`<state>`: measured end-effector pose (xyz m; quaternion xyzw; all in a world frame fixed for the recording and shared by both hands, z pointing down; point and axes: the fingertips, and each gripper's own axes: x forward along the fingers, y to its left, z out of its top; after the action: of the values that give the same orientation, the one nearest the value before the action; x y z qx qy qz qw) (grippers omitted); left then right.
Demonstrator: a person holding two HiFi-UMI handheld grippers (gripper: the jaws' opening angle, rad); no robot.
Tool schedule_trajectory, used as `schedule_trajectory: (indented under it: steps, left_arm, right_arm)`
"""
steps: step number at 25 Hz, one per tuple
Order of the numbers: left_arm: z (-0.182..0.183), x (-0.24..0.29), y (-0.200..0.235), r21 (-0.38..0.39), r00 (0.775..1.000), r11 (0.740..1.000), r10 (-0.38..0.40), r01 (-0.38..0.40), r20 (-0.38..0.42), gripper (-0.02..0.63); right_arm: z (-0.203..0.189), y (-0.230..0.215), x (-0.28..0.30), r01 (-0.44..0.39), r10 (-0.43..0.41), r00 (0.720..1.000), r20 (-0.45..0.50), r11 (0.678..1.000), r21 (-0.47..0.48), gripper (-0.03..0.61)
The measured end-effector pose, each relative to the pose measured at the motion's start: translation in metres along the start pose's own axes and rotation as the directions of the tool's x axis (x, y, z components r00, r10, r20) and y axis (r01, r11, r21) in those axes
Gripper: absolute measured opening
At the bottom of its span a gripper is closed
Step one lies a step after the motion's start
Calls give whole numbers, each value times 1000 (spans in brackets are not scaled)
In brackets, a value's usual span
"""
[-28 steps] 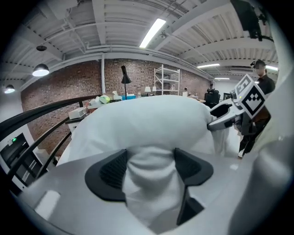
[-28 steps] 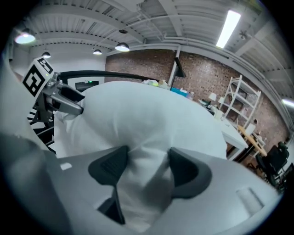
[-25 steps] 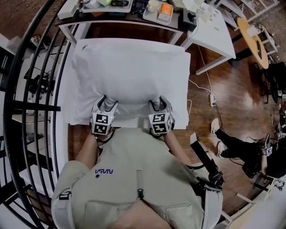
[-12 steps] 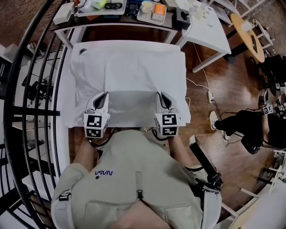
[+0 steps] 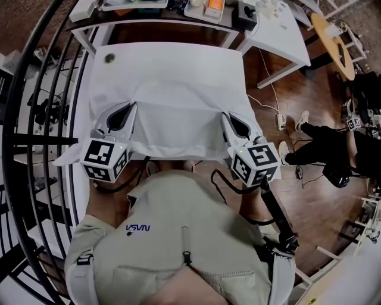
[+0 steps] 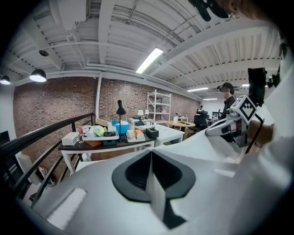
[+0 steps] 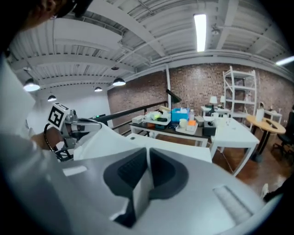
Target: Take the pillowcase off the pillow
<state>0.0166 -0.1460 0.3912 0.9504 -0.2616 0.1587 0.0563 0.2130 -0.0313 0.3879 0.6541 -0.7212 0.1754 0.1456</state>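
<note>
The white pillowcase (image 5: 178, 110) covers the pillow, which is hidden inside it. Its far part rests on the white table (image 5: 235, 59), while its near edge hangs lifted between my two grippers. My left gripper (image 5: 132, 107) is shut on the near left part of the cloth. In the left gripper view a thin white fold (image 6: 155, 186) is pinched between the dark pads of that gripper (image 6: 150, 153). My right gripper (image 5: 228, 117) is shut on the near right part. The right gripper view shows the same kind of fold (image 7: 140, 190) clamped in that gripper (image 7: 148, 153).
A small dark round thing (image 5: 109, 58) lies on the table's far left. Behind stands a dark desk (image 5: 172, 16) with trays and boxes, and a white table (image 5: 280, 33) stands to its right. A black railing (image 5: 36, 119) runs along the left. A person (image 5: 333, 149) sits on the floor at right.
Both grippers have risen from the pillow's near edge and stand farther apart. They have closed on the pillowcase, and its near edge has come up with them.
</note>
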Motion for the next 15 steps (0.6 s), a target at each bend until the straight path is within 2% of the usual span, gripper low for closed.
schedule_trajectory:
  steps: [4,7,11,15]
  left_arm:
    - [-16,33,17,7,999,1000,22,-21,-45,8]
    - [-8,46,29,67,995,993,100,-99,-8,9]
    - [2,31,32,136,984,974,179,-179,13,69]
    - [-3,3,42,128,968,960,244,-249,57,60]
  right_arm:
    - [-17,-17,39,21,-21,997,-75,1000,-11,9]
    - [-17,-31,74,65,-71,990,-122,996,-55,9]
    - [-12,-42,105,100,-116,980,-160,989,-104,11]
    - [-23,-50,122,101,-121,974,-190,989,-110,11]
